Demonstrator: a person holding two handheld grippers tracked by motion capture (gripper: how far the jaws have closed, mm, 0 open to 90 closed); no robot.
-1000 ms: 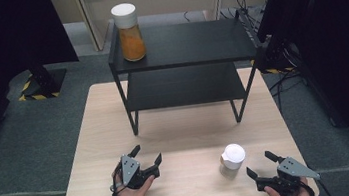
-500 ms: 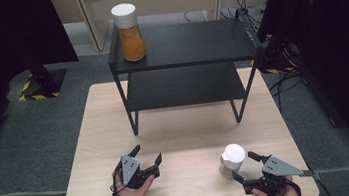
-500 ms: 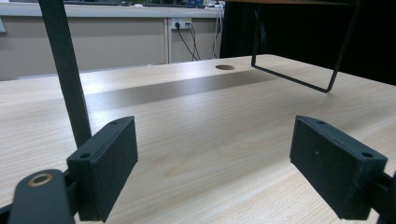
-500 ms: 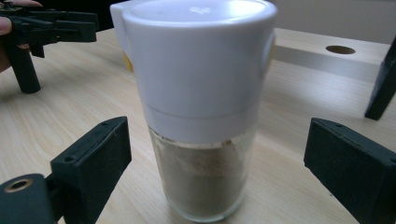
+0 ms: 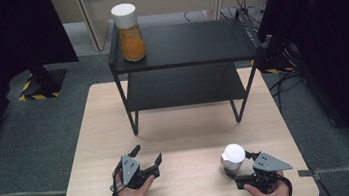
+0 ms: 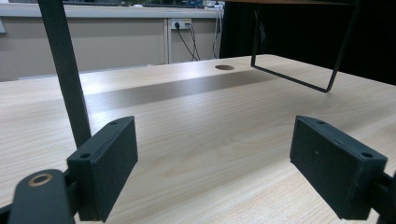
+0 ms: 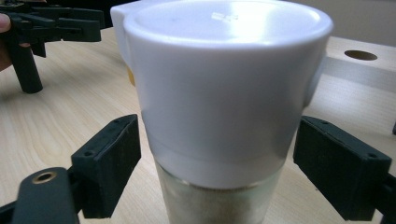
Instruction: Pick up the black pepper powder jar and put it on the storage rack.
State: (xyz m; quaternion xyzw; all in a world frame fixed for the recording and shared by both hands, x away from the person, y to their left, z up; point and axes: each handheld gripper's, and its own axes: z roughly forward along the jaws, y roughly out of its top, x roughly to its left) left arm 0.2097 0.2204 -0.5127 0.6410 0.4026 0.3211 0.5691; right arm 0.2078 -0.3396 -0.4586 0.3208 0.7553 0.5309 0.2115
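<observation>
Upright, white-capped jar (image 5: 233,157) of pale powder

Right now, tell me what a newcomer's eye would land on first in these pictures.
First, the white-lidded jar at the table's near right, standing upright between the jaws of the right gripper, which have just been closing but still show a gap on both sides. Next, the orange-filled jar on the left end of the black shelf's top tier. The left gripper rests open on the wooden table, nothing between its jaws.
</observation>
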